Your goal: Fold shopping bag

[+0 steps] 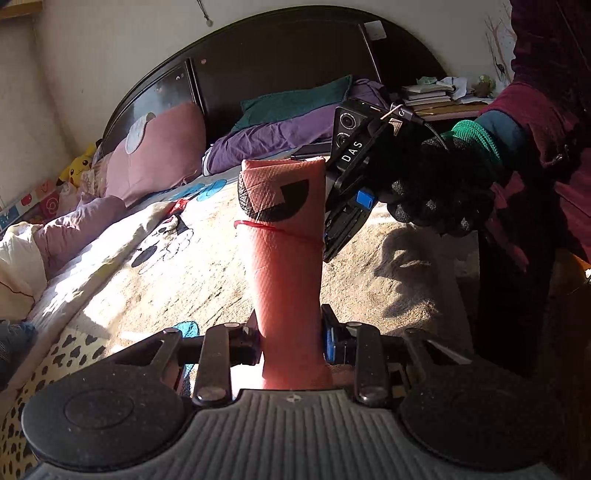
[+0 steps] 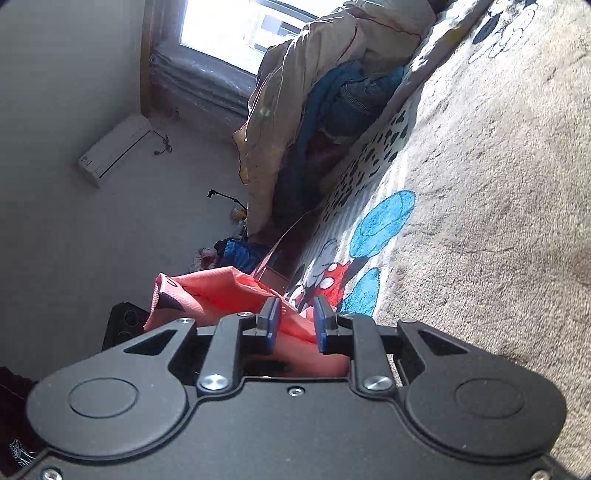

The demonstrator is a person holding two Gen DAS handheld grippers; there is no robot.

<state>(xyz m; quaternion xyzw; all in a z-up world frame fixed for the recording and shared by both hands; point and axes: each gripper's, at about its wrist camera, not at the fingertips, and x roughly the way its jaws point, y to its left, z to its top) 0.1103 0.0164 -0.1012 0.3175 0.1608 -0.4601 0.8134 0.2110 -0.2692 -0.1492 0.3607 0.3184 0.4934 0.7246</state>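
Note:
The pink shopping bag [image 1: 284, 266], rolled into a narrow bundle with a black print and a thin red cord around it, stands up out of my left gripper [image 1: 291, 341]. That gripper is shut on the bundle's lower end. My right gripper [image 1: 328, 218], held by a black-gloved hand [image 1: 436, 188], sits against the bundle's upper right edge. In the right wrist view crumpled pink bag fabric [image 2: 218, 295] lies loosely between the blue pads [image 2: 272, 323] of my right gripper [image 2: 297, 325], which stand slightly apart.
Below lies a bed with a beige cartoon-print blanket [image 1: 177, 273]. Pink pillows [image 1: 159, 155], purple bedding [image 1: 280, 136] and a dark headboard [image 1: 277, 59] are behind. A person's dark red sleeve [image 1: 539, 110] fills the right. Piled quilts [image 2: 317, 74] sit by a window [image 2: 236, 26].

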